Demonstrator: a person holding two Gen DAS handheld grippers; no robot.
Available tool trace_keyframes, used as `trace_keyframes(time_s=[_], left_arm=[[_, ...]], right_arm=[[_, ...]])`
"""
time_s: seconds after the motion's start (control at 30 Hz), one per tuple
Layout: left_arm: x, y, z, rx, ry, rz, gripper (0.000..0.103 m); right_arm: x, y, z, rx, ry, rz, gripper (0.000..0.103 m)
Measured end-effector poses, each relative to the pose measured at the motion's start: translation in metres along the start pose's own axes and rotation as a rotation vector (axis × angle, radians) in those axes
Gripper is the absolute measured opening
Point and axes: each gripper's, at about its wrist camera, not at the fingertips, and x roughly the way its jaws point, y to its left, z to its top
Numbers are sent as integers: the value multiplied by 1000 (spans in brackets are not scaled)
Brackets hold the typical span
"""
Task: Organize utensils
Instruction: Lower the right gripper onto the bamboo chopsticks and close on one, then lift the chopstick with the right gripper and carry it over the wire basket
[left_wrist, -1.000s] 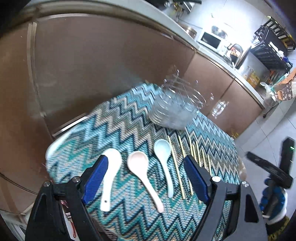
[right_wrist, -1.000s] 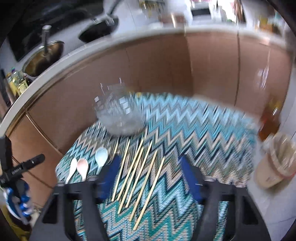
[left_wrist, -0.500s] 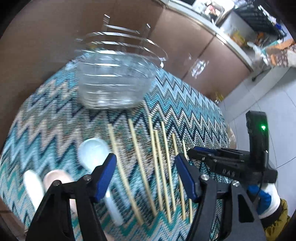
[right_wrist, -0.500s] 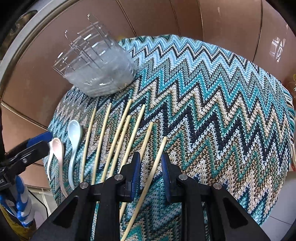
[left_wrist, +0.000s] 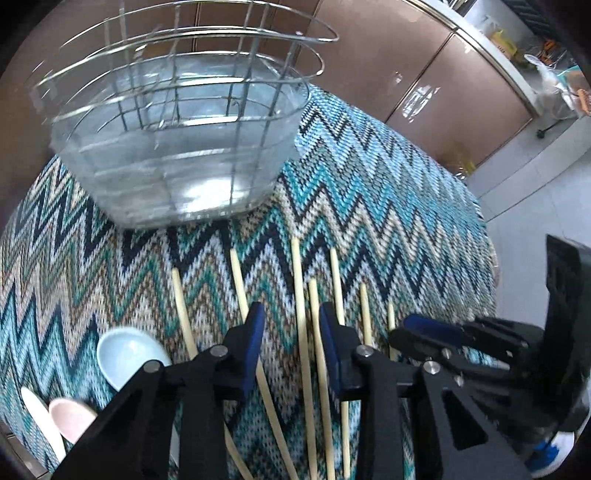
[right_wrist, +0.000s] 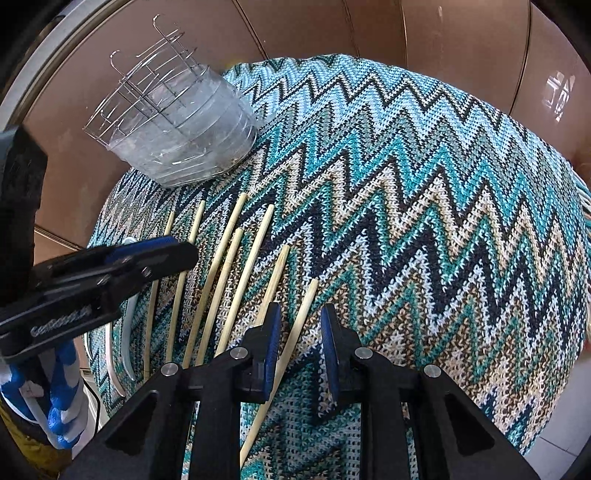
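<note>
Bright daylight, fisheye-bent edges, slight motion blur

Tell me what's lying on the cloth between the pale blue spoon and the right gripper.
Wooden chopsticks lie side by side there on the zigzag cloth, clearest in the left wrist view.

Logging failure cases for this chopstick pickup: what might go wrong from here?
The left claw is closing where chopsticks lie crowded, so it may pinch two or knock neighbours askew. The right claw straddles the outermost chopstick near one end; lifted there, it could tilt and slip.
</note>
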Motion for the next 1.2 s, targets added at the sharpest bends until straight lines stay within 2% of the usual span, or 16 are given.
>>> trace_keyframes(time_s=[0.2, 0.27, 0.47, 0.67, 0.77, 0.83, 0.9, 1.07, 1.2], left_arm=[[15, -8, 20, 16, 7, 60, 26], [22, -8, 24, 11, 17, 65, 20], [42, -11, 35, 11, 39, 84, 12], [63, -20, 47, 21, 63, 110, 11], [71, -25, 52, 15, 73, 120, 10], [75, -31, 54, 9, 70, 118, 6], [73, -31, 49, -5, 67, 107, 5], [61, -28, 44, -39, 24, 43, 5], [26, -38, 34, -19, -69, 15, 5]], right_arm=[[12, -3, 14, 4, 12, 3, 22], [14, -6, 18, 6, 14, 7, 22], [23, -14, 32, -4, 35, 2, 22], [38, -7, 37, -27, 62, -20, 21], [44, -3, 40, -29, 67, -30, 16], [47, -2, 41, -21, 67, -25, 10], [50, -2, 40, -5, 64, -11, 10], [44, -13, 32, 21, 41, 38, 6], [21, -7, 26, 0, -2, 53, 5]])
